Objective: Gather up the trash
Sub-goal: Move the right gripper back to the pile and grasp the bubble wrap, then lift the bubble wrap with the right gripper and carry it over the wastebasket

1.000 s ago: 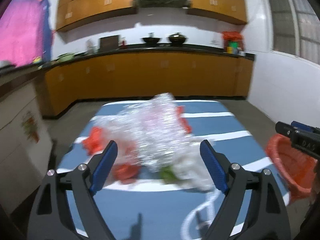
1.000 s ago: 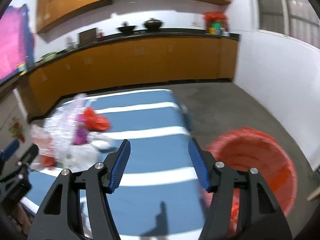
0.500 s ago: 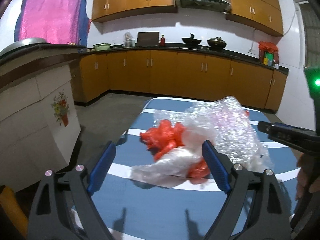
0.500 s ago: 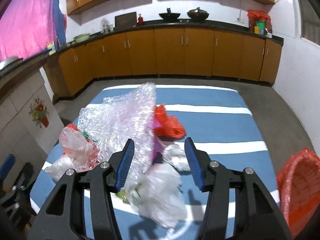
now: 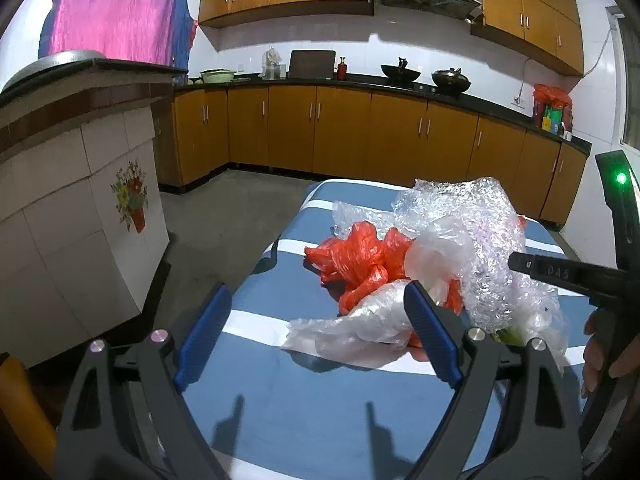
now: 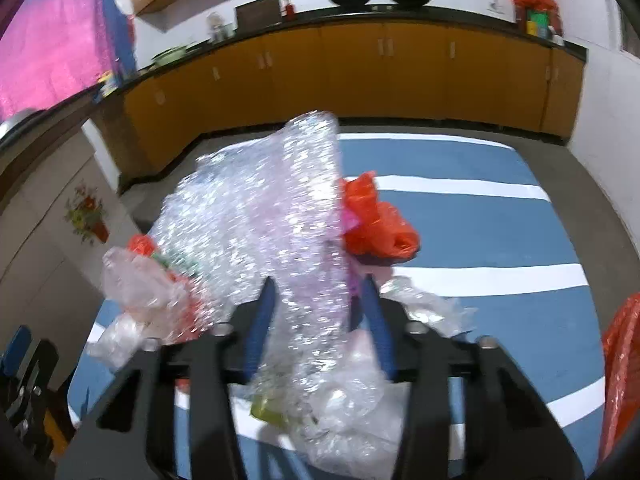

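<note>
Nearest the lens, lower centre of the right wrist view: right gripper (image 6: 318, 300), blue pads drawn in around a fold of bubble wrap (image 6: 280, 208); whether the pads actually pinch it cannot be told through the motion blur. The sheet rises between the fingers toward the upper middle of the frame.

Lower part of the left wrist view: left gripper (image 5: 316, 320), jaws spread wide, nothing between them, hanging over the near end of the table.

Beyond the left fingers, centre right of that view: heap of trash. Items: clear plastic bag (image 5: 352, 326), lying flat at the front; red plastic bag (image 5: 360, 258), crumpled behind it; bubble wrap on the right of the heap. A second red bag (image 6: 378, 224) shows right of centre in the right wrist view.

Far right edge of the right wrist view: red bin (image 6: 622, 368), only its rim visible, probably where the trash is to go.

Risk, as judged: the wrap is light, slippery and tangled with the bags. A shallow pinch could let it slide out on lifting; equally, lifting may drag loose bags along and shed them off the table edge onto the floor.

Surface: table (image 5: 320, 408), blue cloth with white stripes.

Room, upper frame: concrete floor, orange-brown kitchen cabinets (image 5: 340, 128) under a dark counter with two woks, white tiled wall, pink cloth (image 5: 116, 8) at upper left.
</note>
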`<state>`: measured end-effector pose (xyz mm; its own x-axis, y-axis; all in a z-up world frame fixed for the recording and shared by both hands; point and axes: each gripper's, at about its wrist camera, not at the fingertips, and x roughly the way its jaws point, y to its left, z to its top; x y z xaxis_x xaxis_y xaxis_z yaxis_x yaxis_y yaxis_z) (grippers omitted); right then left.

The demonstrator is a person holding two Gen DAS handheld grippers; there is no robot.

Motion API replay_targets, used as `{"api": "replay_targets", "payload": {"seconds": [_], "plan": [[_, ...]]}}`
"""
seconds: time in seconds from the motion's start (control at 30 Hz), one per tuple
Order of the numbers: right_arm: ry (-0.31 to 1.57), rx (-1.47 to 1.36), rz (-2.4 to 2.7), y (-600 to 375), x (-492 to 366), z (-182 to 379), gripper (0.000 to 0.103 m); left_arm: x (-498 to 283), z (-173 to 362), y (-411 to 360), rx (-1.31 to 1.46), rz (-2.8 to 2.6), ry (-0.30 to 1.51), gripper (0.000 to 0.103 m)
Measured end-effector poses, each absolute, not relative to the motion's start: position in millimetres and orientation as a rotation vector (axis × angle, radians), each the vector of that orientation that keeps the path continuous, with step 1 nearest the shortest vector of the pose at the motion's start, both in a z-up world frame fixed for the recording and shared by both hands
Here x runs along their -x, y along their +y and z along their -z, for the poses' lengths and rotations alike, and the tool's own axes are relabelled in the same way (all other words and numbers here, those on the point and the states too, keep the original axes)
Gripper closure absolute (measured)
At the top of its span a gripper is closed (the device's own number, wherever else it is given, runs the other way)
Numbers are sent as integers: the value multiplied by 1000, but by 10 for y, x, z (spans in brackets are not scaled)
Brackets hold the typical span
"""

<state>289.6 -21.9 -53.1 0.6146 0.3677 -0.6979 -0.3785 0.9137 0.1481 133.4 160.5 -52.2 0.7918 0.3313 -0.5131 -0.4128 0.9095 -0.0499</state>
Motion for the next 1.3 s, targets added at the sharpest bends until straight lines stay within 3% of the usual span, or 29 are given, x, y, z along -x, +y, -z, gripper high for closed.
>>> {"api": "replay_targets", "payload": {"seconds": [0.13, 0.23, 1.3], "plan": [[787, 27, -440, -222, -2856, 515, 93, -1331, 532, 1593, 161, -398, 523, 17], [773, 20, -441, -246, -2837, 479, 96, -1331, 538, 1585, 161, -396, 524, 17], [519, -73, -237, -1230, -2593, -87, 101, -1736, 363, 1265, 121, -281, 486, 17]]}}
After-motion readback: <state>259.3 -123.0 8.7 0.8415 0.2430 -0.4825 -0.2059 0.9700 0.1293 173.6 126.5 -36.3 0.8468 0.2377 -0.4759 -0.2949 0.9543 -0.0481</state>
